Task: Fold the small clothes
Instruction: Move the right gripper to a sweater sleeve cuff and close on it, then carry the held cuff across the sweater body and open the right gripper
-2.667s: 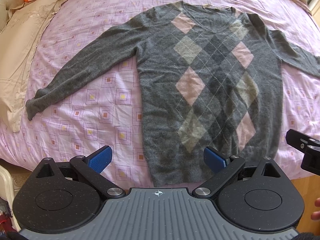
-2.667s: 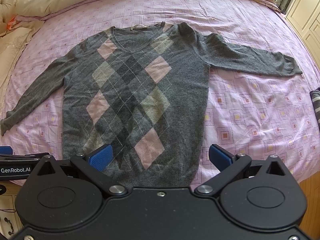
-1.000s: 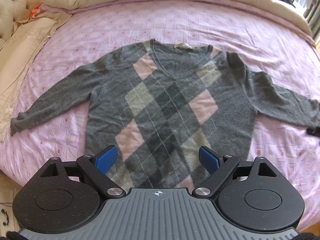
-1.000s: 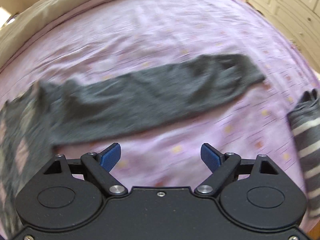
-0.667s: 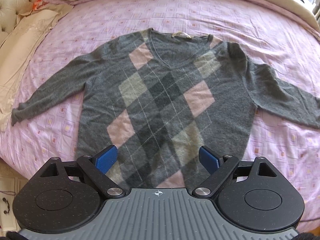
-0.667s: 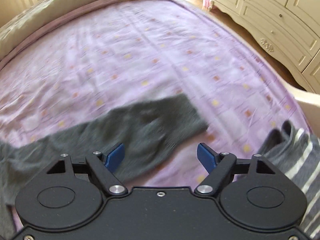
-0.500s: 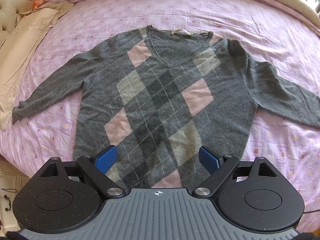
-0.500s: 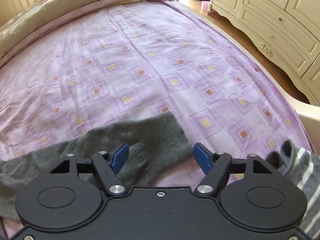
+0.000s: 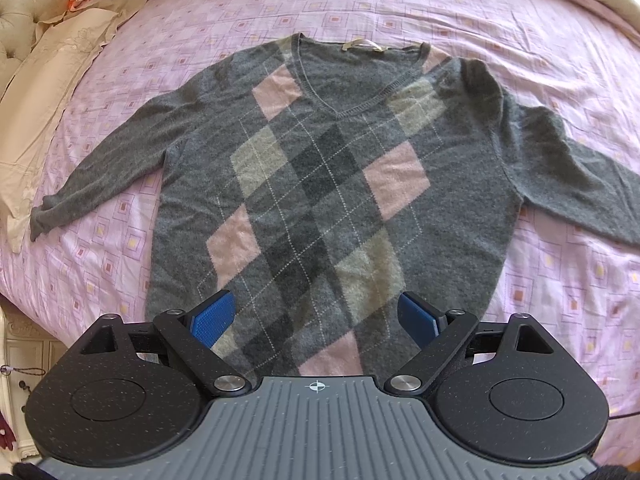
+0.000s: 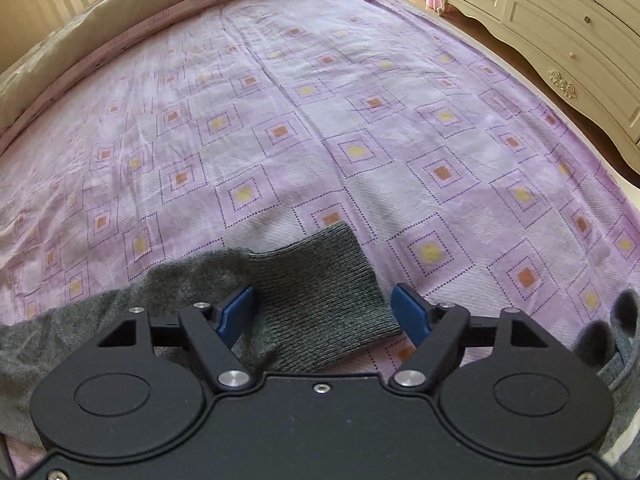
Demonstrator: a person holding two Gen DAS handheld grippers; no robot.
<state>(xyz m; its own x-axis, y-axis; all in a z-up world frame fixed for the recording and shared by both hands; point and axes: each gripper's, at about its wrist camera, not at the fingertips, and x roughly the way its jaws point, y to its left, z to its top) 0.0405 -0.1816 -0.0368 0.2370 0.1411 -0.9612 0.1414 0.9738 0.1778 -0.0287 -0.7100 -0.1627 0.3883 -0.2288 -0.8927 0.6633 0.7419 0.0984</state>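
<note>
Currently, a grey knitted argyle sweater with pink and beige diamonds [image 9: 320,200] lies flat, front up, on the bed covered in a lilac sheet printed with squares [image 9: 440,12], neckline toward 12 o'clock and both sleeves spread outward. The left claw [image 9: 320,318] hangs above the hem at 6 o'clock, blue pads wide apart, gripping nothing. The right claw [image 10: 322,314] is also spread wide and straddles the ribbed grey cuff [image 10: 320,288] of one sleeve; the cuff lies between the pads, the left pad touching or just beside the knit, with no grip closed on it. A striped grey garment [image 10: 616,344] lies at 3 o'clock of the right claw. Cream pillows [image 9: 52,92] sit at 10 o'clock in the left view.
</note>
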